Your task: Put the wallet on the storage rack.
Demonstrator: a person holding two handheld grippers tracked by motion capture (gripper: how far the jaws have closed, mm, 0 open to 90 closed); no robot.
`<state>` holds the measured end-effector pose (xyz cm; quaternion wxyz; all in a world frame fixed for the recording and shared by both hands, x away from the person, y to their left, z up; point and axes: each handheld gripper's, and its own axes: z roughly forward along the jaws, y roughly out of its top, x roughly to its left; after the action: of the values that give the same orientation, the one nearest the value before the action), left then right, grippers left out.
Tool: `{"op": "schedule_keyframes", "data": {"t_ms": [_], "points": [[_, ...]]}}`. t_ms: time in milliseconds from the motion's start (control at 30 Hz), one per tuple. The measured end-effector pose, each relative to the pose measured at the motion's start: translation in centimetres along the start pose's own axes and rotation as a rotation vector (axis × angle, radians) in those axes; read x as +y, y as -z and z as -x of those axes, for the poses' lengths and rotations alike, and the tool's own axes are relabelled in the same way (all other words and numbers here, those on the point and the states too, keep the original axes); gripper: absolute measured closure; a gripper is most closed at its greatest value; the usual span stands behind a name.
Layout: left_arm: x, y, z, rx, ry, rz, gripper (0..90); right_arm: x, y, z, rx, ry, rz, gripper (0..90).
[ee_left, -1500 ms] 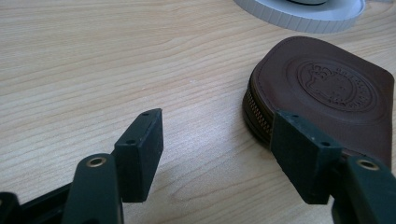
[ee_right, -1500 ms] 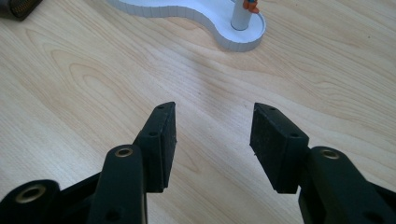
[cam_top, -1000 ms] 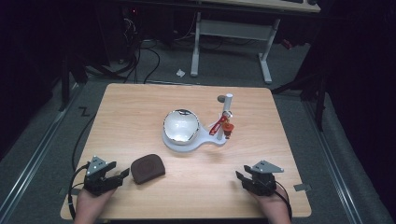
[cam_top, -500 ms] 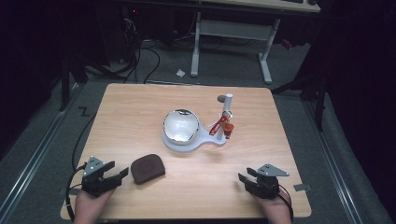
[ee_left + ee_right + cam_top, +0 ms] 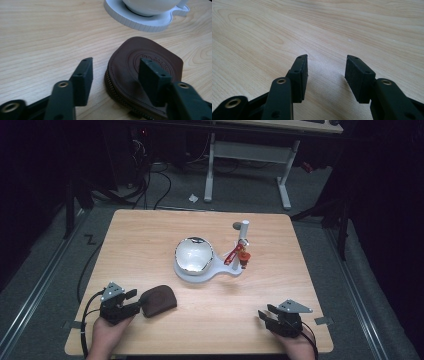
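Note:
A brown leather zip pouch (image 5: 159,300) (image 5: 150,53) lies flat on the table near its front left. My left gripper (image 5: 134,301) (image 5: 117,65) rests just left of it and points at it. Its jaws have just been closing. They straddle the pouch's near zipped edge, one jaw over the lid and one over bare wood, and neither pad presses on it. At the front right, my right gripper (image 5: 265,315) (image 5: 327,60) sits low over bare wood. Its jaws have just been opening, with nothing between them.
A white stand (image 5: 222,273) (image 5: 140,22) at the table's middle carries a shiny round bowl (image 5: 194,254). A white post (image 5: 244,232) with a red clamp (image 5: 238,255) rises at its right. The wooden table (image 5: 150,235) has dark floor all around.
Both hands stay about where they were. The left jaws look a little narrower around the pouch's edge; the right jaws stand a little wider than a second ago.

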<state>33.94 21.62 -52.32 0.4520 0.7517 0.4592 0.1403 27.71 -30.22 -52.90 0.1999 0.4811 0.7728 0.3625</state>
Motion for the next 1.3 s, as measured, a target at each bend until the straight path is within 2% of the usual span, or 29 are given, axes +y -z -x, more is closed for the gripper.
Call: {"op": "schedule_keyframes", "data": {"t_ms": [33, 67, 133, 167, 233, 333, 367, 400, 500, 633, 667, 700, 800, 833, 867, 967, 1000, 1033, 1133, 1300], "points": [[-0.1, -0.1, -0.1, -0.016, 0.021, -0.003, 51.7, 0.0, 0.0, 0.0, -0.001, -0.002, 0.0, 53.3], [-0.1, -0.1, -0.1, -0.016, 0.021, -0.003, 54.8, 0.0, 0.0, 0.0, -0.001, -0.002, 0.0, 53.3], [-0.3, 0.0, -0.3, -0.037, 0.05, -0.001, 61.0, 0.0, -0.1, -0.1, 0.002, 0.0, -0.005, 53.1], [-0.4, 0.0, -0.4, -0.057, 0.064, 0.0, 63.4, 0.0, -0.2, -0.2, 0.004, 0.005, -0.006, 53.1], [-0.7, 0.0, -0.5, -0.068, 0.092, 0.0, 63.8, 0.0, -0.3, -0.3, 0.007, 0.004, -0.009, 52.9], [-0.9, 0.1, -0.6, -0.075, 0.115, 0.004, 73.2, 0.0, -0.3, -0.4, 0.01, 0.013, -0.008, 52.8], [-1.1, 0.1, -0.8, -0.082, 0.143, 0.001, 73.6, 0.1, -0.2, -0.4, 0.01, 0.018, -0.007, 52.8], [-1.1, 0.1, -0.8, -0.082, 0.143, 0.001, 77.0, 0.1, -0.2, -0.4, 0.01, 0.018, -0.007, 52.8], [-1.3, 0.1, -0.9, -0.088, 0.162, 0.0, 76.9, 0.1, -0.2, -0.4, 0.01, 0.016, -0.004, 52.7], [-1.5, 0.0, -1.4, -0.117, 0.228, -0.007, 75.2, 0.2, -0.3, -0.3, 0.011, 0.014, -0.004, 52.6], [-1.5, -0.1, -1.5, -0.123, 0.234, -0.008, 74.6, 0.1, -0.4, -0.3, 0.016, 0.016, -0.009, 52.6], [-1.5, -0.1, -1.5, -0.13, 0.228, -0.007, 74.6, 0.1, -0.4, -0.3, 0.016, 0.016, -0.009, 52.6], [-1.4, 0.0, -1.0, -0.117, 0.18, -0.009, 78.5, 0.1, -0.4, -0.4, 0.017, 0.019, -0.012, 52.6], [-1.4, 0.0, -0.9, -0.114, 0.169, -0.009, 83.6, 0.1, -0.4, -0.4, 0.018, 0.014, -0.01, 52.6], [-1.3, 0.0, -0.8, -0.113, 0.156, -0.011, 83.6, 0.1, -0.4, -0.4, 0.018, 0.014, -0.01, 52.6], [-1.2, 0.1, -0.6, -0.123, 0.149, -0.011, 86.3, 0.1, -0.4, -0.3, 0.019, 0.01, -0.009, 52.6], [-1.0, 0.4, -0.3, -0.108, 0.13, 0.005, 86.9, 0.1, -0.4, -0.2, 0.018, 0.011, -0.006, 52.6], [-1.0, 0.4, -0.3, -0.108, 0.13, 0.005, 87.0, 0.1, -0.4, -0.2, 0.018, 0.011, -0.006, 52.6], [-0.5, 1.1, 0.2, -0.092, 0.088, 0.051, 87.2, 0.1, -0.3, -0.2, 0.017, 0.006, -0.002, 52.6], [0.1, 2.4, 1.1, -0.062, 0.048, 0.135, 87.4, 0.1, -0.2, 0.0, 0.014, 0.004, 0.003, 52.7]]}}
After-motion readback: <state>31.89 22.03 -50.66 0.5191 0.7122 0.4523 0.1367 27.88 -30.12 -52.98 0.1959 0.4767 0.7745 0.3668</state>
